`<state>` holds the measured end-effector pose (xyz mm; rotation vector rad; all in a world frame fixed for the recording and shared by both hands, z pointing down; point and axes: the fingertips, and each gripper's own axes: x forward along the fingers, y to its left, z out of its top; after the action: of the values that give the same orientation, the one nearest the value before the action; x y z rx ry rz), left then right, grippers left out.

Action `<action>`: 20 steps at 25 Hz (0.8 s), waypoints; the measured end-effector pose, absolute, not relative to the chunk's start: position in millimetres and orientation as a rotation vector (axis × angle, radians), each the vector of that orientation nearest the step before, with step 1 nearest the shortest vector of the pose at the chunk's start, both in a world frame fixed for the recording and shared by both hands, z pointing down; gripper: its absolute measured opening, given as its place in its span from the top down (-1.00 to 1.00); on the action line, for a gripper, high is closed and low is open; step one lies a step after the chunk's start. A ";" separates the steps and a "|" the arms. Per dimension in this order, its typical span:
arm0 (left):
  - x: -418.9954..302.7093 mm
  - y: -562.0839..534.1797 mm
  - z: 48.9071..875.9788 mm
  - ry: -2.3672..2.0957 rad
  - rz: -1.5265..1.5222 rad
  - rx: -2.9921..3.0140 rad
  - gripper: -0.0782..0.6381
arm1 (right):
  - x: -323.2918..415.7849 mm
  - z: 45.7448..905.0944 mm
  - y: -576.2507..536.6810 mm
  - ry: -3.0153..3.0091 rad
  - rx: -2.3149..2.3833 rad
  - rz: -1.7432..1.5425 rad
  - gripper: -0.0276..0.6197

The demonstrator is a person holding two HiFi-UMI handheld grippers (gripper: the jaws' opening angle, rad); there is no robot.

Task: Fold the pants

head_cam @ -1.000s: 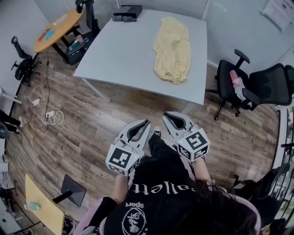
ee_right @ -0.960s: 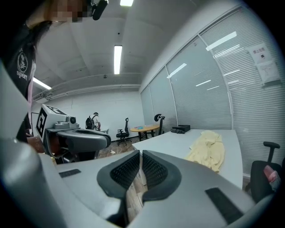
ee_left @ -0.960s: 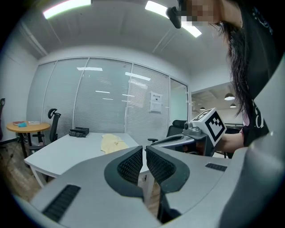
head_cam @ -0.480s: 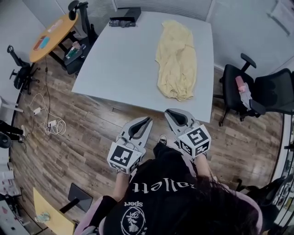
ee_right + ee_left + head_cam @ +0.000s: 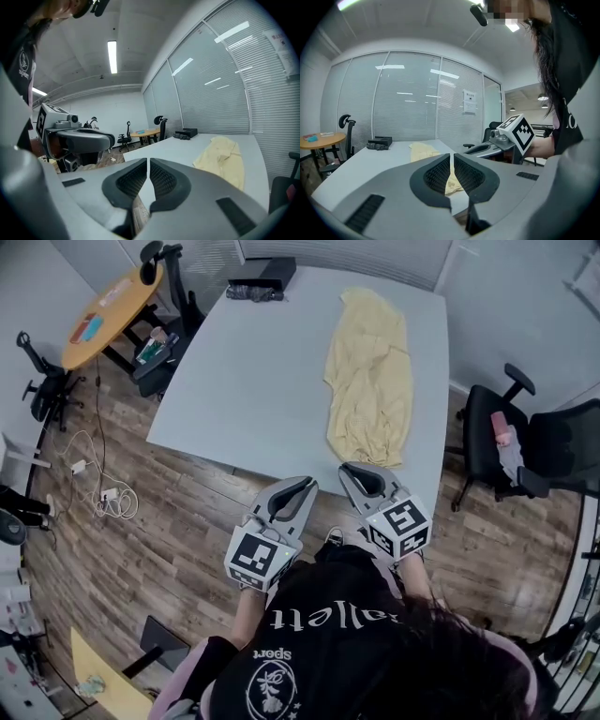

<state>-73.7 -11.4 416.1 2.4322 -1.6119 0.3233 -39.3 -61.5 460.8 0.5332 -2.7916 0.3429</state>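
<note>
Head view, looking steeply down: a person in a black top stands on a wood-plank floor (image 5: 169, 531) close to a pale grey counter (image 5: 253, 371). Yellow pants (image 5: 370, 381) lie lengthwise along the counter's right side. They are rumpled, with one end near the edge closest to the person and the other reaching toward the far edge.

The person holds the left claw (image 5: 302, 486) and the right claw (image 5: 350, 471) side by side in front of the body. Both point toward the counter's near edge, and neither touches the pants.

Left gripper view: this claw is clenched with its ribbed pads together and nothing between them. The pants show on the counter beyond.

Right gripper view: this claw is also clenched and empty — the pants lie ahead and to its right.

Around the counter:
- A small black box (image 5: 265, 277) sits at the counter's far end.
- A black office chair (image 5: 525, 442) stands to the right.
- A round wooden table (image 5: 108, 306) stands at far left.
- White cables (image 5: 98, 486) trail on the floor.
</note>
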 end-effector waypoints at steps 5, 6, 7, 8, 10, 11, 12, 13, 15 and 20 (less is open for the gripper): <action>-67.3 -30.3 420.2 -1.583 0.351 2.442 0.66 | -35.6 466.4 -74.9 -2.782 0.551 0.362 0.81; -65.4 -33.5 420.2 -1.572 0.361 2.451 0.66 | -33.5 467.3 -77.5 -2.780 0.565 0.371 0.81; -63.5 -36.4 419.9 -1.562 0.372 2.460 0.66 | -31.2 468.3 -79.7 -2.778 0.579 0.380 0.81; -61.9 -39.0 419.4 -1.554 0.381 2.468 0.66 | -28.8 469.2 -81.3 -2.775 0.592 0.390 0.81; -59.5 -44.0 419.1 -1.545 0.393 2.480 0.66 | -24.0 471.3 -83.7 -2.768 0.613 0.404 0.81; -59.0 -47.0 419.7 -1.540 0.397 2.483 0.66 | -21.9 472.3 -85.2 -2.766 0.624 0.410 0.81; -58.7 -50.1 421.0 -1.531 0.402 2.485 0.66 | -20.1 473.1 -87.1 -2.763 0.638 0.417 0.81; -58.5 -53.3 423.0 -1.519 0.409 2.488 0.66 | -18.4 473.9 -89.2 -2.762 0.654 0.426 0.81; -58.1 -59.9 427.8 -1.493 0.425 2.491 0.66 | -15.1 476.0 -93.7 -2.755 0.689 0.447 0.81; -58.7 -78.4 434.0 -1.422 0.457 2.534 0.65 | -7.2 481.5 -107.5 -2.724 0.778 0.468 0.81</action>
<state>-58.7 -78.4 434.0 2.5338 -1.4218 0.4567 -7.2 -107.5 481.5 0.7782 -2.7242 0.4676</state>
